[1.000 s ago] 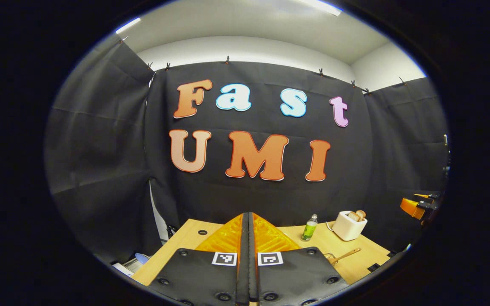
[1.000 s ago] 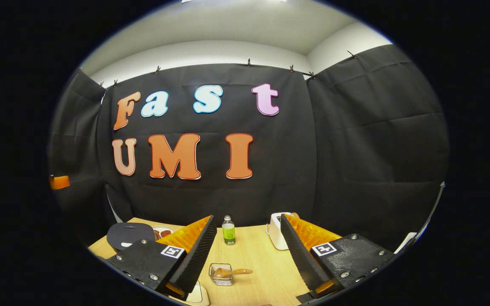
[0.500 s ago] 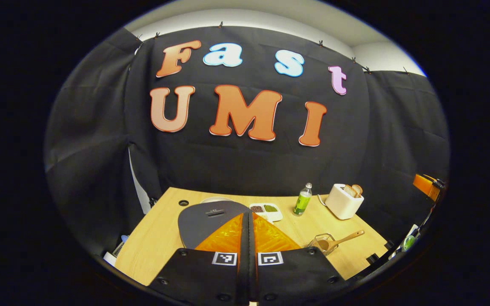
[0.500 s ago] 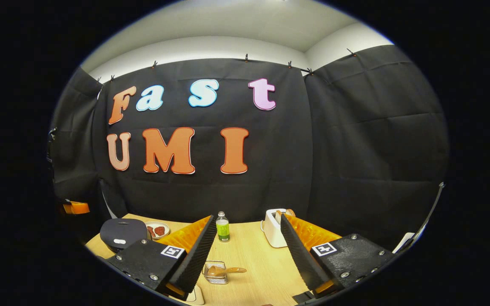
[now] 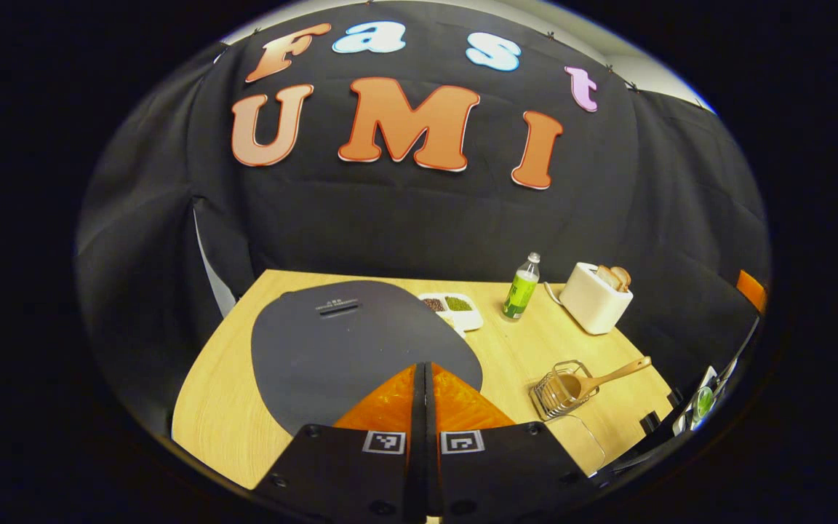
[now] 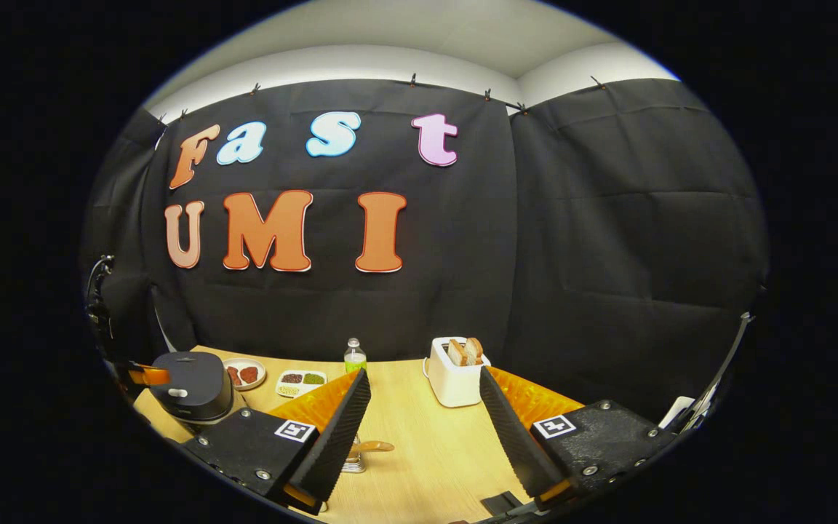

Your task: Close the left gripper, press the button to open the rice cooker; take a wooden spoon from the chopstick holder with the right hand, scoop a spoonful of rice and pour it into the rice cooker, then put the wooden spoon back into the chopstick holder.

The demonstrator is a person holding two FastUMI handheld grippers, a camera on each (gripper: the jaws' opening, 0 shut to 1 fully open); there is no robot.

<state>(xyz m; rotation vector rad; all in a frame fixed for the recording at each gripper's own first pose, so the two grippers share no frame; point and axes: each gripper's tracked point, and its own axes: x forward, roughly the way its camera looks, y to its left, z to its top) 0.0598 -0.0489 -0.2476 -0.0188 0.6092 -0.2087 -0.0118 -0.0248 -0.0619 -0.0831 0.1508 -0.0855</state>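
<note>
Left hand-held gripper (image 5: 425, 378): fingers pressed together, nothing between them, poised above the near edge of the rice cooker (image 5: 346, 342), whose dark lid is down. Button (image 6: 177, 393) shows as a pale tab on the cooker's front in the right gripper view. Step in hand, as I judge it: pressing that button. Best done with the closed tips brought straight down onto the tab, firm and square, leaving room for the lid to swing up.

Right hand-held gripper (image 6: 425, 407): jaws wide apart, empty, above the tabletop (image 6: 426, 444). Wooden spoon (image 5: 597, 378) rests in the chopstick holder (image 5: 557, 389), well apart from the cooker.
</note>
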